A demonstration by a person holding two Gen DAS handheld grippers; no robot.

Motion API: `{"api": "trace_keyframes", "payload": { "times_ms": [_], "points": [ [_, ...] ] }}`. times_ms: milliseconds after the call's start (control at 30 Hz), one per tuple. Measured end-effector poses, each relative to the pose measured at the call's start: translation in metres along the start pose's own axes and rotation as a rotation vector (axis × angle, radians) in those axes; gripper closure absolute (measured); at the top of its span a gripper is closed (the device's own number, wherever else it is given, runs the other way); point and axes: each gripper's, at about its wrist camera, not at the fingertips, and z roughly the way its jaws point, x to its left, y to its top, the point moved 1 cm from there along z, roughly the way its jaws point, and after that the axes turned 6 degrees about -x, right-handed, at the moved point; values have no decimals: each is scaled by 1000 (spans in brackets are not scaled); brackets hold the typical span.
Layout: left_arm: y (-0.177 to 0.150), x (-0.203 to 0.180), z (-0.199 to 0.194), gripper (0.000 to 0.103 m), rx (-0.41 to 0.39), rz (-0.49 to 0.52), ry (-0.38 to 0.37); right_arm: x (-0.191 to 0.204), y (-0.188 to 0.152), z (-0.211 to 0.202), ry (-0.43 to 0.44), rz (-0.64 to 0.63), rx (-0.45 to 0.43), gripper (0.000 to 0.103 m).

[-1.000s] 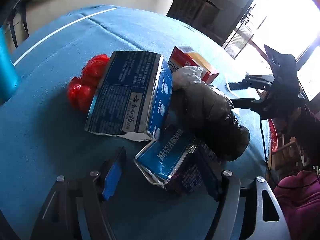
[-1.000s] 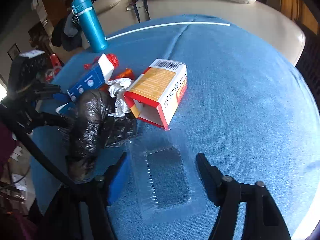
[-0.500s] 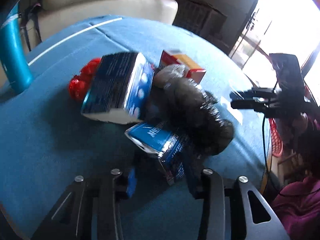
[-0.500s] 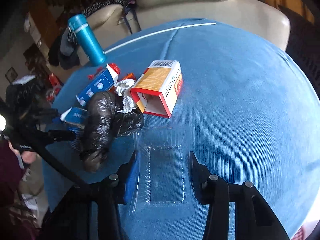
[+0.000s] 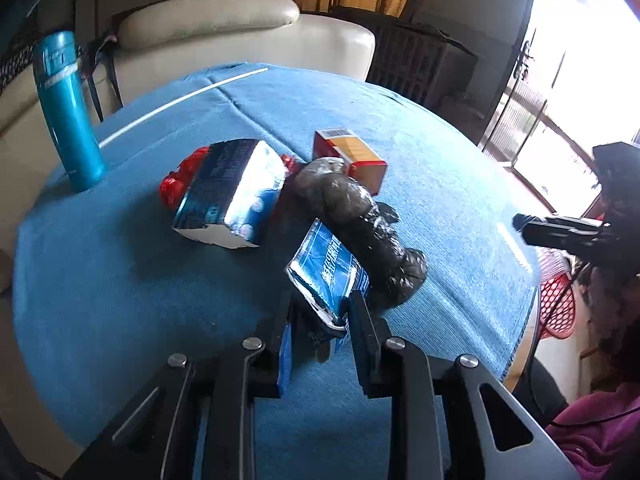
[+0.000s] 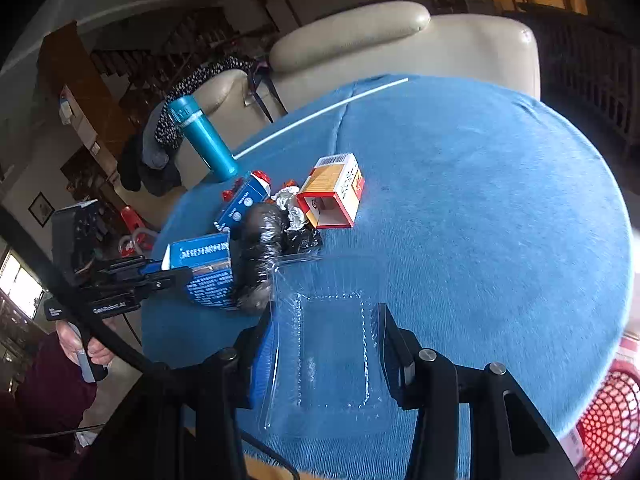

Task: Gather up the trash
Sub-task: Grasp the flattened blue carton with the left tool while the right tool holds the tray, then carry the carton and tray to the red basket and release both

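My left gripper (image 5: 320,312) is shut on the torn end of a small blue carton (image 5: 326,268), which leans against a black plastic bag (image 5: 360,216). My right gripper (image 6: 326,320) is shut on a clear plastic tray (image 6: 328,344), held just above the blue tablecloth (image 6: 480,220) near the table's front edge. The rest of the trash lies in a heap: a bigger blue carton (image 5: 228,192), red wrappers (image 5: 174,186), a red and orange box (image 6: 334,196) and crumpled foil (image 6: 290,200).
A teal flask (image 5: 66,112) stands upright at the far left of the round table. A red mesh basket (image 6: 608,416) sits below the table's right edge. A cream sofa (image 5: 224,28) stands behind the table. A hand (image 6: 86,348) holds the left gripper's handle.
My left gripper has closed on the small blue carton and drawn back with it. My right gripper has closed on the clear tray and pulled it back and up from the heap.
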Motion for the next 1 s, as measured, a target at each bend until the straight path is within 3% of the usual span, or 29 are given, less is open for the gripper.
{"api": "trace_keyframes", "payload": {
  "times_ms": [333,667,1000],
  "points": [
    [3,-21,-18,77,-74,-39,74,-20,-24,-55,-24,58,-76,54],
    [26,-54,-55,77,-171,35,134,-54,-35,-119,-80,124,-189,54],
    [70,-125,-67,77,-230,195,40,-95,-61,-183,-136,226,-299,54]
  ]
}}
